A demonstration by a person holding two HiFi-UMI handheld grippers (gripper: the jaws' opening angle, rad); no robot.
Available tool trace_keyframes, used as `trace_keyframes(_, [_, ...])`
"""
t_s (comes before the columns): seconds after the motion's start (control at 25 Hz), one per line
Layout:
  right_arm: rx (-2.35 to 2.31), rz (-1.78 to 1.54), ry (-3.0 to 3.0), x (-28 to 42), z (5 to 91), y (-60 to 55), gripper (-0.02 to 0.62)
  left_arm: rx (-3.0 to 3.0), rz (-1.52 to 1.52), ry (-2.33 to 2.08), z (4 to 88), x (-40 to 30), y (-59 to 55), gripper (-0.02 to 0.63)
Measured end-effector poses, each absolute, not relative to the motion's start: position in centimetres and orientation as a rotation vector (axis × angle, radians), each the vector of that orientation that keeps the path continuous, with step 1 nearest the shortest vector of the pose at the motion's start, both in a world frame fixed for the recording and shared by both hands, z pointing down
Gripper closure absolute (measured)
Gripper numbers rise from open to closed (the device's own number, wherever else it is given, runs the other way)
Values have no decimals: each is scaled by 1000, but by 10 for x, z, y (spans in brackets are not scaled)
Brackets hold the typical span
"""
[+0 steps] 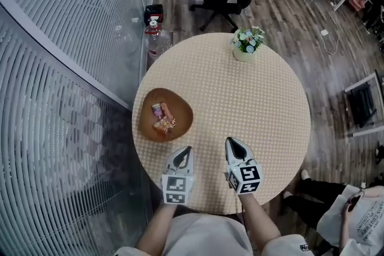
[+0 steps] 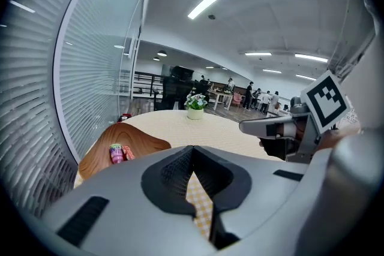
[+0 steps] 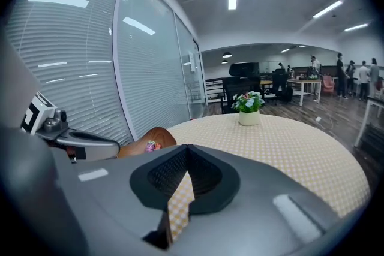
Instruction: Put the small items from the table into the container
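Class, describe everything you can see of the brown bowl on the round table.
The bowl is brown, wood-grained and shallow, with an irregular rounded outline and an uneven rim. It sits upright near the left edge of the checked table in the head view, holding a few small wrapped items. Nothing else touches it.

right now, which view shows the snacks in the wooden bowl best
The head view: it looks down into the bowl, so the snacks lie exposed. The left gripper view shows two over the rim; the right gripper view, only a glimpse.
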State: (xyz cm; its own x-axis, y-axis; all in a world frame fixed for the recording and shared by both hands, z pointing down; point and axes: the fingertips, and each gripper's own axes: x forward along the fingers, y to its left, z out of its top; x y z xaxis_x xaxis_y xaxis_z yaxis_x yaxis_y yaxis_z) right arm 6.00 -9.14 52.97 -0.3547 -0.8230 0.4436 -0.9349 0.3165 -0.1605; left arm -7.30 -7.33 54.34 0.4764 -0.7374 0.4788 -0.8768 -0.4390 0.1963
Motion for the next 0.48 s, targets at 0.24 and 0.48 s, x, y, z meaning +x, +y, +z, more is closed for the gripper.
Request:
trace_keyframes(0.24, [1652, 631, -2234, 77, 538, -55, 595, 2368, 485, -1290, 538, -52, -62, 600])
trace_keyframes(0.48, [1675, 666, -2205, 82, 542, -33, 595, 2409, 502, -1264, 532, -39, -57, 600])
